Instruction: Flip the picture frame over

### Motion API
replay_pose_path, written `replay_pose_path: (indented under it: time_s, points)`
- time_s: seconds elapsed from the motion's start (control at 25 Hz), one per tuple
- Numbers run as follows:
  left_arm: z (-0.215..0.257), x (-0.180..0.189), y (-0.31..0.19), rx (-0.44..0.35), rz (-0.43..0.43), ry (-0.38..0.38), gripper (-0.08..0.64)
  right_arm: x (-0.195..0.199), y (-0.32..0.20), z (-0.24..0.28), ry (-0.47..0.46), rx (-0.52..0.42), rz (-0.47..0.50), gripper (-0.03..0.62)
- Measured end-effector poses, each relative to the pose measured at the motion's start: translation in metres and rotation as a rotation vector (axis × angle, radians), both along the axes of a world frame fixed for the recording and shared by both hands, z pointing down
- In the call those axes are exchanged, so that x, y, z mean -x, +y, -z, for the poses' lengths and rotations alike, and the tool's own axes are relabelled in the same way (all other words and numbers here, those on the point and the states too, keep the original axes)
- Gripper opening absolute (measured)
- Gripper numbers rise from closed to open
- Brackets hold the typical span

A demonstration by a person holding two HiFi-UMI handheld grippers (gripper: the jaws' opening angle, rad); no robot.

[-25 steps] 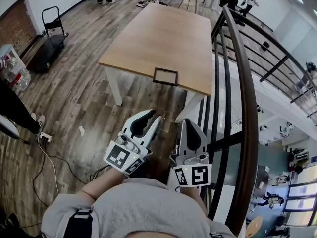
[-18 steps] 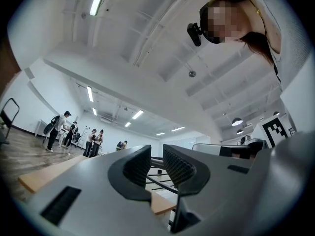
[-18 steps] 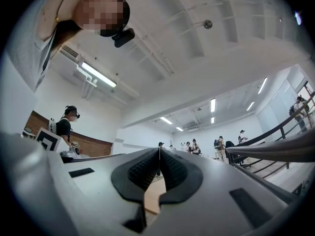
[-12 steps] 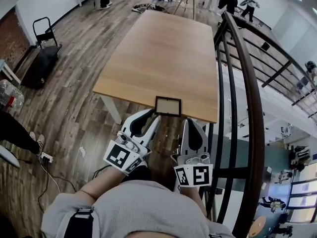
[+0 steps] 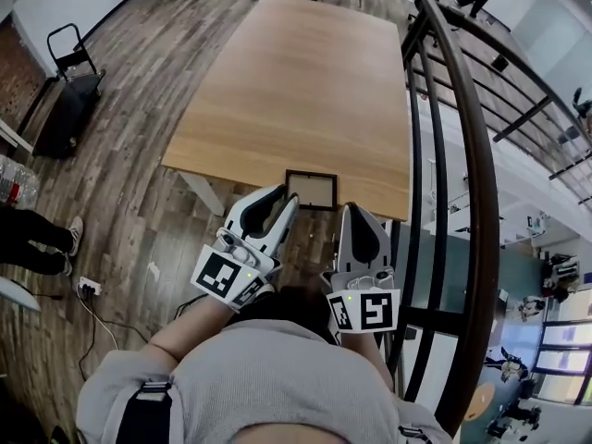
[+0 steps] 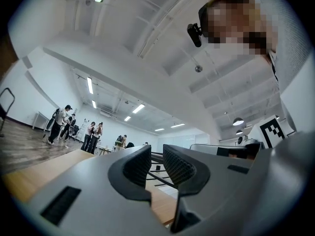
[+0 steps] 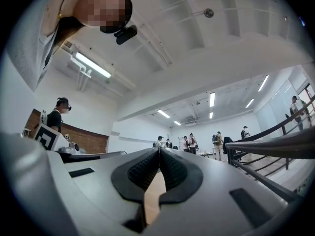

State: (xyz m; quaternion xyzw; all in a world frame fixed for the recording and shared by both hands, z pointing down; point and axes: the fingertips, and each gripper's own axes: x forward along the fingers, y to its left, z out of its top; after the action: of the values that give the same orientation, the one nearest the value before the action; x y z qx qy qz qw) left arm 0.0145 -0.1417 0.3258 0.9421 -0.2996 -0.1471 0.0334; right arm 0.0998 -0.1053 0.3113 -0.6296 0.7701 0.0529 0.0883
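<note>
A small dark picture frame (image 5: 311, 190) lies flat at the near edge of the long wooden table (image 5: 296, 81). My left gripper (image 5: 285, 198) is held low just short of that edge, its tips beside the frame's near left corner in the head view. In the left gripper view its jaws (image 6: 157, 154) stand a little apart with nothing between them. My right gripper (image 5: 349, 209) hangs just right of the frame and short of the table. It is shut and empty, the pads meeting in the right gripper view (image 7: 159, 151). Neither gripper view shows the frame.
A dark metal railing (image 5: 453, 155) runs along the table's right side, close to my right gripper. On the wood floor at left are a black cart (image 5: 65, 91), water bottles (image 5: 14, 183), a person's legs (image 5: 37, 239) and a cable (image 5: 88, 289). Several people stand at the room's far end.
Both grippers have come forward to the table together. The frame, well ahead of them a second ago, now lies right at their tips. The jaws look unchanged.
</note>
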Motion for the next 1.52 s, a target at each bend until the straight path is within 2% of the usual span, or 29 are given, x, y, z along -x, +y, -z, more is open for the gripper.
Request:
replay_pose_path:
  time_s: [0.2,0.32,0.4,0.48,0.56,0.6,0.64,0.68,0.76,0.84,0.88,0.96,1.04,1.2,1.28,1.4,1.48,1.52]
  points:
    - [0.004,-0.002,-0.009,0.014,0.035,0.025,0.080,-0.009,-0.015,-0.011,0.039,0.025,0.012,0.015]
    - [-0.003,0.002,-0.015,0.032,0.067,0.030,0.080,-0.005,-0.029,-0.040,0.164,0.110,0.040,0.015]
    - [-0.013,0.003,-0.019,0.054,0.085,0.023,0.080,-0.004,-0.040,-0.070,0.298,0.205,0.043,0.015]
    - [-0.023,0.003,-0.022,0.079,0.099,0.014,0.080,-0.007,-0.051,-0.099,0.445,0.290,-0.005,0.015]
    - [-0.031,0.006,-0.025,0.096,0.111,0.013,0.080,-0.006,-0.057,-0.125,0.603,0.334,-0.028,0.017]
    - [-0.034,0.008,-0.026,0.103,0.116,0.013,0.080,-0.001,-0.059,-0.139,0.670,0.354,-0.010,0.019]
    - [-0.037,0.009,-0.027,0.108,0.121,0.015,0.080,0.004,-0.060,-0.154,0.723,0.380,0.024,0.044]
    - [-0.039,0.011,-0.029,0.116,0.126,0.019,0.080,0.011,-0.062,-0.170,0.769,0.408,0.067,0.124]
    - [-0.044,0.015,-0.032,0.136,0.139,0.034,0.080,0.022,-0.065,-0.207,0.893,0.465,0.141,0.202]
    - [-0.048,0.022,-0.034,0.151,0.158,0.047,0.080,0.025,-0.073,-0.252,1.102,0.483,0.168,0.284]
    - [-0.050,0.026,-0.034,0.155,0.167,0.049,0.080,0.024,-0.079,-0.274,1.213,0.469,0.165,0.298]
    - [-0.056,0.036,-0.032,0.165,0.190,0.044,0.080,0.027,-0.088,-0.305,1.343,0.445,0.167,0.298]
    - [-0.062,0.046,-0.033,0.179,0.211,0.039,0.080,0.030,-0.095,-0.323,1.400,0.449,0.179,0.298]
    - [-0.070,0.062,-0.036,0.199,0.246,0.028,0.080,0.028,-0.112,-0.339,1.381,0.497,0.188,0.298]
    - [-0.074,0.071,-0.034,0.204,0.262,0.018,0.080,0.023,-0.118,-0.344,1.407,0.511,0.162,0.298]
    - [-0.078,0.082,-0.033,0.210,0.275,0.011,0.080,0.020,-0.125,-0.346,1.504,0.497,0.112,0.296]
    - [-0.078,0.084,-0.033,0.209,0.274,0.010,0.080,0.024,-0.126,-0.346,1.527,0.484,0.121,0.293]
    - [-0.077,0.084,-0.034,0.207,0.272,0.010,0.080,0.026,-0.126,-0.346,1.528,0.476,0.126,0.270]
